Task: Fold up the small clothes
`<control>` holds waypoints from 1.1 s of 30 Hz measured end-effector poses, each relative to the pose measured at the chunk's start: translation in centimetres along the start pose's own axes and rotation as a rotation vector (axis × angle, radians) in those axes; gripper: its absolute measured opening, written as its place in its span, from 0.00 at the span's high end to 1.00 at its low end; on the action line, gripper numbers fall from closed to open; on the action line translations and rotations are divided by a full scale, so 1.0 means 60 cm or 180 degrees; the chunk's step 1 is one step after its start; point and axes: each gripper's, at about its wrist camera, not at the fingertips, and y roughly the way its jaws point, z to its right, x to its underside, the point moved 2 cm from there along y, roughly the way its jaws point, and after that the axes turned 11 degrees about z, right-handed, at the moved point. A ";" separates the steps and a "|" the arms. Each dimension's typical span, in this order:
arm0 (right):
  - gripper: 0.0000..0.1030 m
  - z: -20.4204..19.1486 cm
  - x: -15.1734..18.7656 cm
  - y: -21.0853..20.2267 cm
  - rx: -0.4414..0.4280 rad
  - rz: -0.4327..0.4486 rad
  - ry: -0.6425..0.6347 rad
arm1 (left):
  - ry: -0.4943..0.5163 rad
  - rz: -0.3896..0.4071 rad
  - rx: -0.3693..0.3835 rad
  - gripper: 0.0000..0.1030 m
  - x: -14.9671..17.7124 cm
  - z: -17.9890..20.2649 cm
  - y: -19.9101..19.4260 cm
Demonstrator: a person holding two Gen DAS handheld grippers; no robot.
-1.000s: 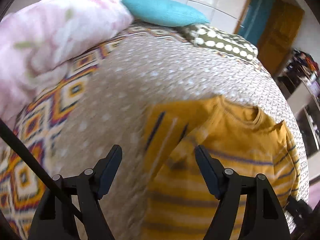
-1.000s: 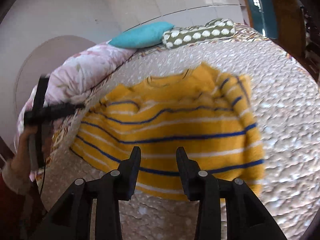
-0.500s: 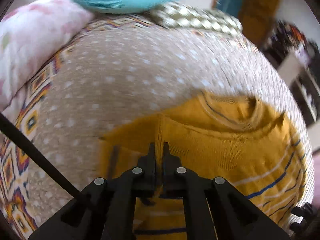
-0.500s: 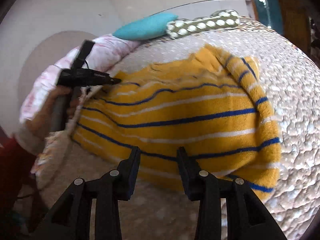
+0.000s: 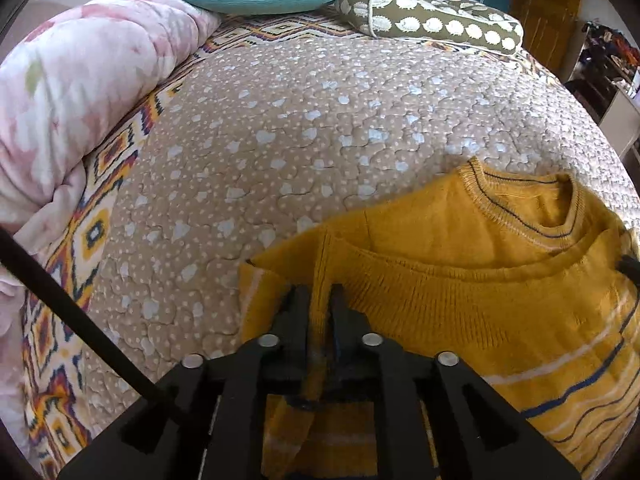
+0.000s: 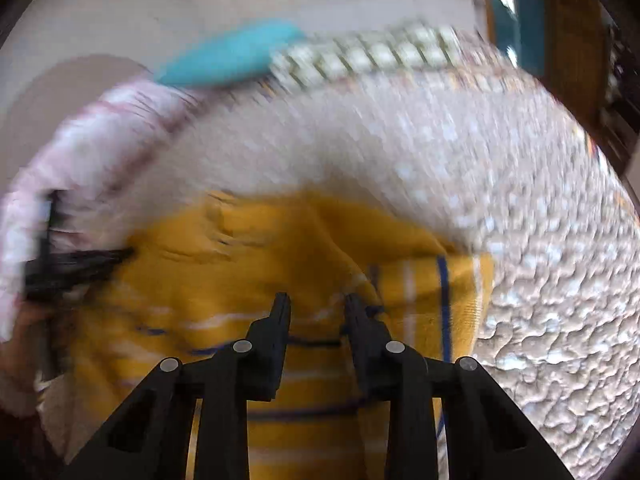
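No writing shows; the left gripper pinches a fold of the mustard-yellow striped knit sweater, while the right gripper hovers spread over it.

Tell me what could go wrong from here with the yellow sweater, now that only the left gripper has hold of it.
1. The left gripper pinches only a narrow ridge of the yellow sweater; the knit could slip out when pulled.
2. The right gripper is open over the sweater and its view is blurred, so it may close on the wrong layer.
3. Dragging from one pinch could bunch the knit against the textured quilt instead of making a clean fold.
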 end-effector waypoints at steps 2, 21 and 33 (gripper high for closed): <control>0.76 0.019 -0.006 0.004 0.0070 0.0121 0.0116 | -0.0049 -0.0001 -0.0026 0.78 -0.002 -0.009 -0.007; 0.53 0.075 0.138 -0.265 0.0019 0.0513 0.0623 | -0.0347 0.0468 -0.0428 0.29 0.137 -0.074 -0.260; 0.53 -0.110 0.178 -0.213 -0.0453 0.0369 -0.0002 | -0.0375 0.0222 -0.0166 0.29 0.223 0.009 -0.213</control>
